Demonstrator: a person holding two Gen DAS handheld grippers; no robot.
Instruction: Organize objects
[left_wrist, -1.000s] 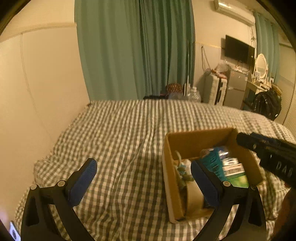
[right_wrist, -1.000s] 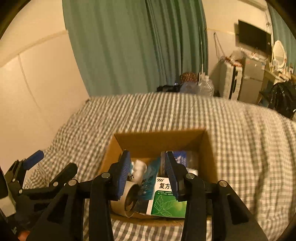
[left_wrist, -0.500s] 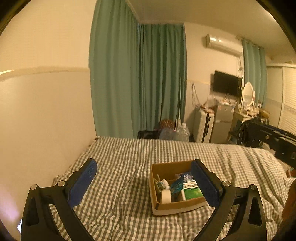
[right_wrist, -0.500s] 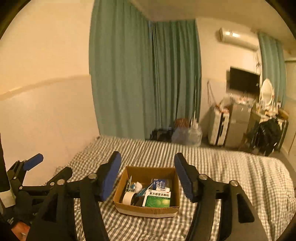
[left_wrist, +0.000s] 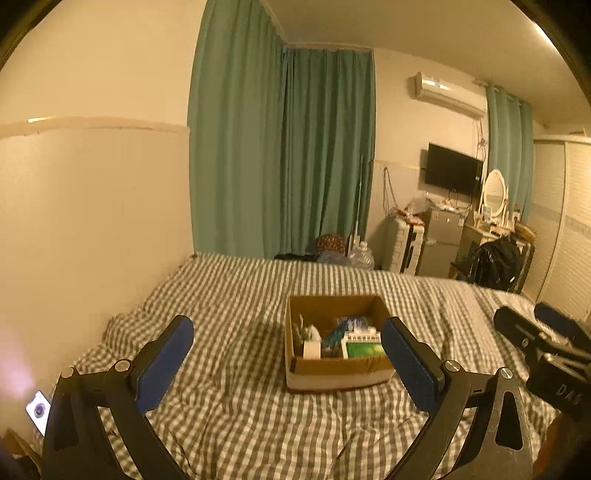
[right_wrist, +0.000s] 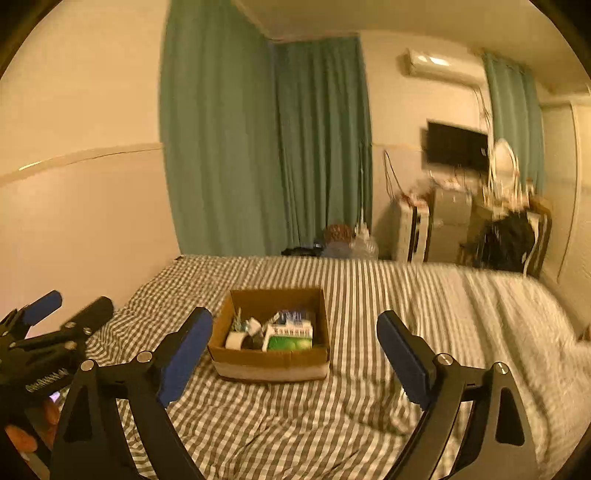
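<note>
A brown cardboard box (left_wrist: 334, 369) (right_wrist: 271, 360) sits on the checked bed. Inside it I see a green and white medicine carton (left_wrist: 364, 345) (right_wrist: 290, 341), a roll of tape (right_wrist: 233, 339) and several small packs. My left gripper (left_wrist: 286, 356) hangs open, well back from the box, with nothing between its blue pads. My right gripper (right_wrist: 293, 347) is also open and empty, above the bed and short of the box. Each gripper shows at the edge of the other's view: the right gripper (left_wrist: 543, 332) and the left gripper (right_wrist: 55, 317).
The green-and-white checked bedspread (left_wrist: 229, 369) (right_wrist: 406, 314) spreads around the box. A cream wall (left_wrist: 92, 221) runs along the left. Green curtains (left_wrist: 280, 155), a television (left_wrist: 452, 170), a mirror (left_wrist: 494, 192), drawers and a dark bag (left_wrist: 498, 262) stand beyond the bed's far end.
Both grippers have pulled up and back from the box. The right gripper's jaws, narrow inside the box a second ago, now stand wide apart. The left stayed open.
</note>
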